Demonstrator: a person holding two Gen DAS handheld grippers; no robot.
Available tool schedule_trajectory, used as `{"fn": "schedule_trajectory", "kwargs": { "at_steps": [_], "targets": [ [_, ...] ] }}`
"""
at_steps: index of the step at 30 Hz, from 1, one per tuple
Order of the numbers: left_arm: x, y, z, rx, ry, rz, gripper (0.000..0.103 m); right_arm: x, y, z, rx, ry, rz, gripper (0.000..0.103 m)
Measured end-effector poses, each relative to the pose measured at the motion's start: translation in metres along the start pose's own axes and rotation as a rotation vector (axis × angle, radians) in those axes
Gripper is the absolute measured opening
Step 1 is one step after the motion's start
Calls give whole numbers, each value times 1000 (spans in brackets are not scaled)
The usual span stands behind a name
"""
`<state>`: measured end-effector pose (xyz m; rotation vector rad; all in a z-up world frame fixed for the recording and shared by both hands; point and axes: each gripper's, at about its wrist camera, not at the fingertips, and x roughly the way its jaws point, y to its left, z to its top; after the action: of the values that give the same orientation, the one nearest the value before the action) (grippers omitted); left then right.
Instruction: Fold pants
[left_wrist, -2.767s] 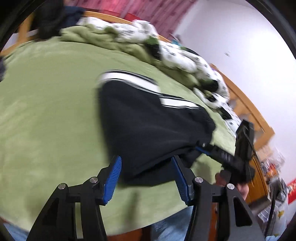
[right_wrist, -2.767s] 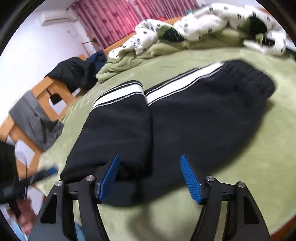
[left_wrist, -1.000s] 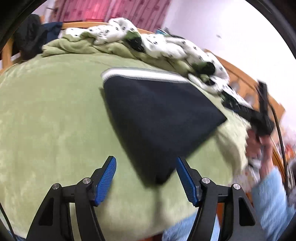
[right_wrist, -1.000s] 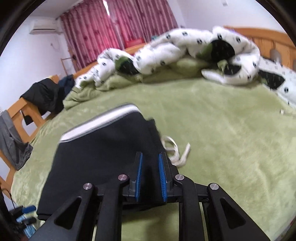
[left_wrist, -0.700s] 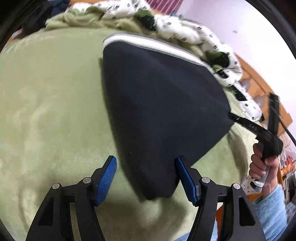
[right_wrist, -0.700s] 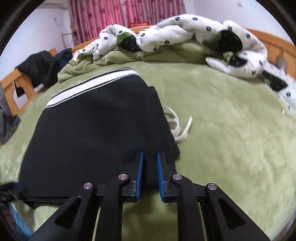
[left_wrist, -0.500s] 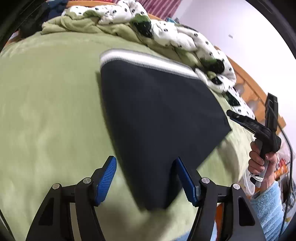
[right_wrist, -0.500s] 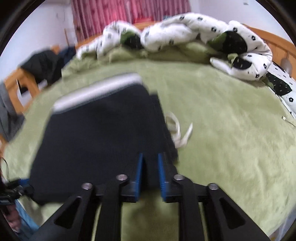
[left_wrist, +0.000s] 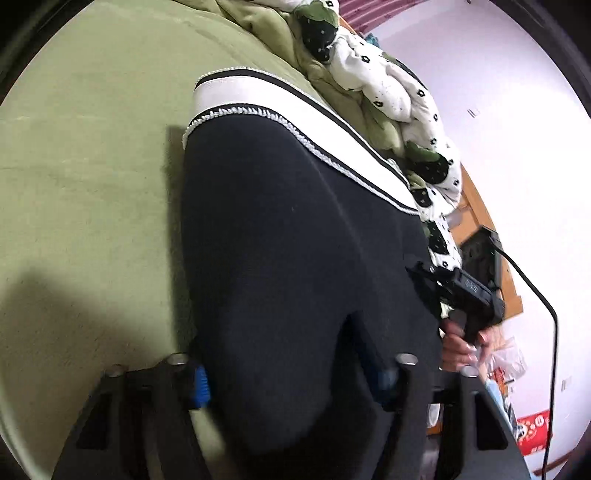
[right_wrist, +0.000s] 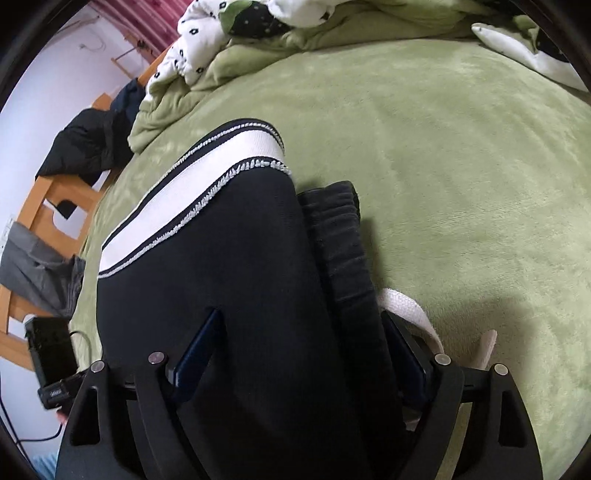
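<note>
The black pants (left_wrist: 288, 236) with a white side stripe (left_wrist: 295, 110) lie folded on the green bed cover (left_wrist: 81, 155). My left gripper (left_wrist: 291, 380) is open, its jaws wide apart astride the near edge of the folded pants. My right gripper (right_wrist: 299, 350) is open too, jaws spread over the near waistband end of the pants (right_wrist: 229, 251). The ribbed waistband (right_wrist: 340, 236) and the white drawstring (right_wrist: 410, 314) lie at its right finger. The right gripper also shows in the left wrist view (left_wrist: 458, 291), held in a hand.
A white spotted duvet and green blanket (left_wrist: 369, 85) are heaped at the far side of the bed. A wooden chair with dark clothes (right_wrist: 85, 147) stands left of the bed. A wooden bed frame (left_wrist: 480, 221) runs along the right.
The right gripper has opened from shut on the pants' edge. Both grippers have come down close over the near end of the folded pants.
</note>
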<state>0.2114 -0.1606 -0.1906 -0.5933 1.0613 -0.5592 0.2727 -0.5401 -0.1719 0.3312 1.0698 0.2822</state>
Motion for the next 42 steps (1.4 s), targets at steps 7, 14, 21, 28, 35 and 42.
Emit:
{"fn": "schedule_trajectory", "kwargs": {
  "at_steps": [7,14,21,28,35,42],
  "targets": [
    [-40,-18,15,74,-26,-65,25,-65,36,-17,53,-120,89,22],
    [-150,32,47,107,-49,30,26,-64,152,-56,-8,-215,180,21],
    [-161,117,32,88,38,196,45,29,197,-91,-52,-219,102,32],
    [-181,99,4,205,-67,365,61,5,194,-93,-109,-181,-41,46],
    [-209,111,12,151,-121,398,64,25,225,-38,-153,-240,-103,57],
    [-227,115,8,157,-141,379,64,-1,215,-27,-97,-232,82,15]
  ]
}}
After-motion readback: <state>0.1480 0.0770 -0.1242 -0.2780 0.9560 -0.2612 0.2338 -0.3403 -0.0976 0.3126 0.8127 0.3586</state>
